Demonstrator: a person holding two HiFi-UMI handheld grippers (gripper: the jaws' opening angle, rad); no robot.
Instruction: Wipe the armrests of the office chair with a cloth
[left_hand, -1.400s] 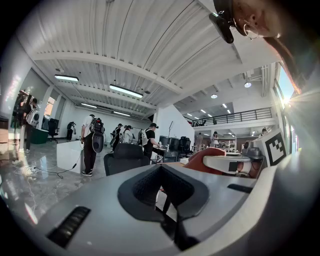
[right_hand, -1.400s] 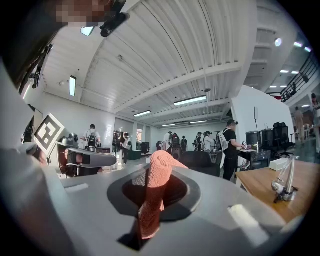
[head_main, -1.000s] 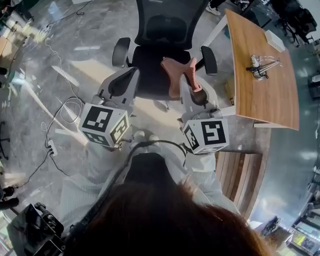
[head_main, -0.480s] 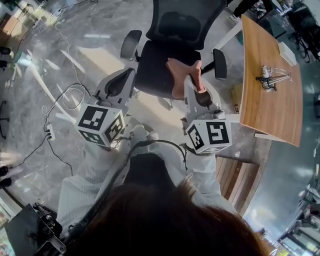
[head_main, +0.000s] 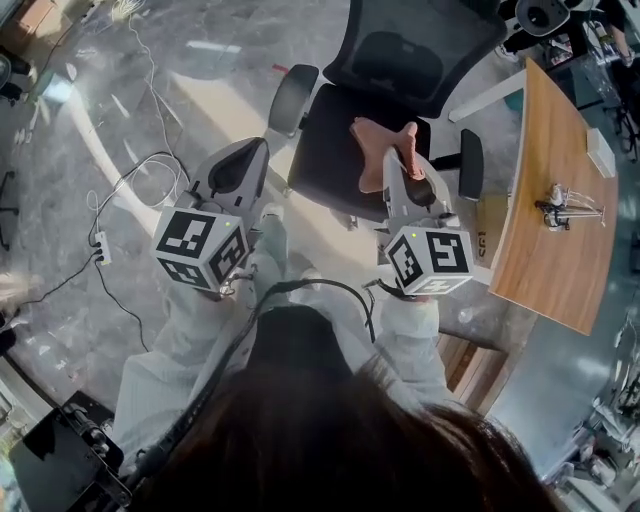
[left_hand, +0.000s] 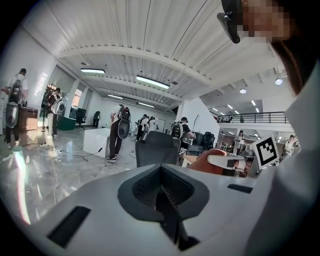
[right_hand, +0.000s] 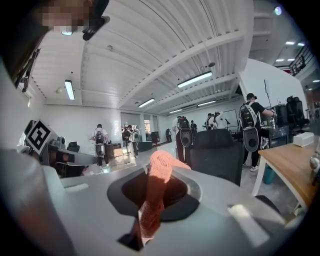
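Pink cloth (head_main: 378, 140) is hanging pinched in the right gripper (head_main: 403, 165), whose jaws are clenching tight on a fold of it. In the right gripper view the fabric is standing up out of the closed jaws as a narrow ridge, with the chair's back just beyond. From the head view the cloth is spreading over the front of the chair (head_main: 330, 140) seat, toward the desk side. It is lying between the two armrests, closer to the desk-side armrest (head_main: 470, 163) than to the far armrest (head_main: 292, 97), and is touching neither. Whether it is resting on the seat cannot be told from above.

The left gripper (head_main: 250, 150) is hovering over the floor (head_main: 120, 120) just off the seat's front corner, below the far armrest. In the left gripper view its dark pads are pressing together along one seam, with nothing between them.

A wooden desk (head_main: 555, 220) is standing just beside the chair, and a cable (head_main: 130, 200) is trailing across the floor on the other side.
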